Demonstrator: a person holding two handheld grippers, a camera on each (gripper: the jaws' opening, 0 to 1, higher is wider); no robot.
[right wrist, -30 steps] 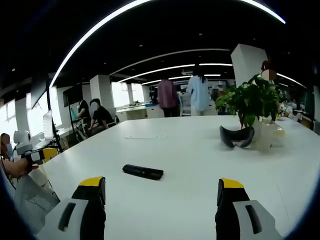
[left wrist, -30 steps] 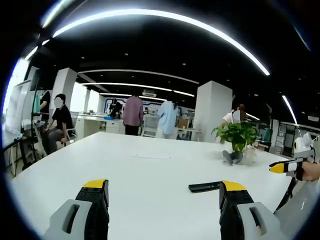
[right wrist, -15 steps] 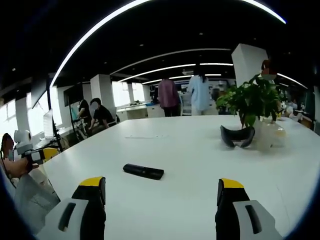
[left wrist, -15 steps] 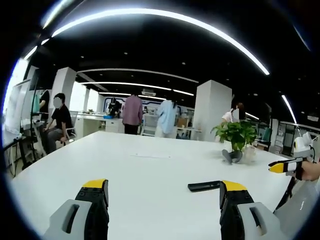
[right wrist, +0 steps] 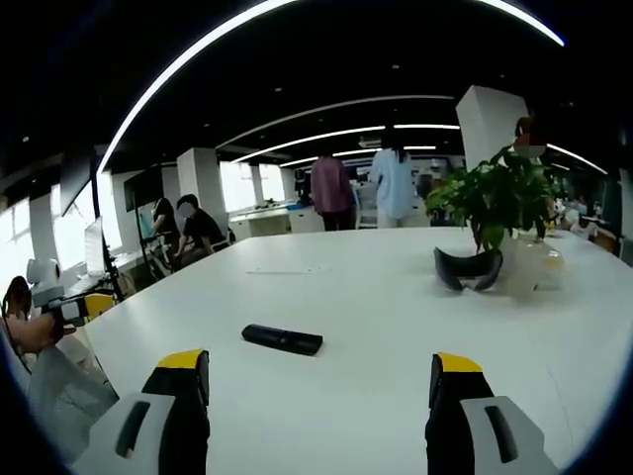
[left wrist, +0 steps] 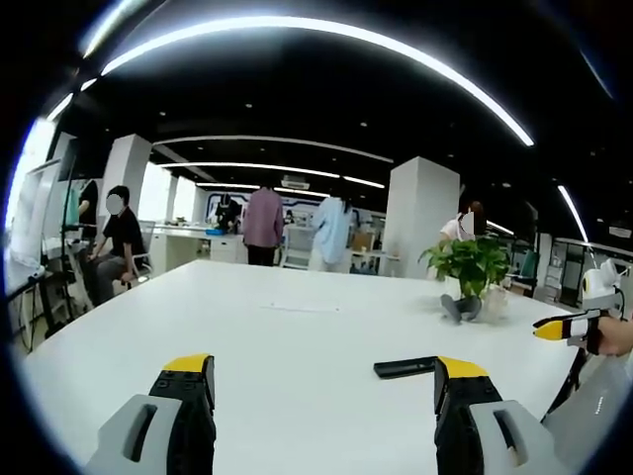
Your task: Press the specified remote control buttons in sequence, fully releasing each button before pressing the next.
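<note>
The big white counter [right wrist: 415, 327] holds a green plant [right wrist: 495, 203] far back, out of the way. The black remote [right wrist: 283, 339] lies flat, easy to press. The left gripper [left wrist: 321, 391] and right gripper [right wrist: 321, 386] hang wide open, holding nothing, well short of it.

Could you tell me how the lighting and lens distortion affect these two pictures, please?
Left gripper view: ceiling light strips bend into arcs, windows blow out. Right gripper view: the white table is evenly lit, the black remote stays sharp, and the plant is dark against the bright background.
</note>
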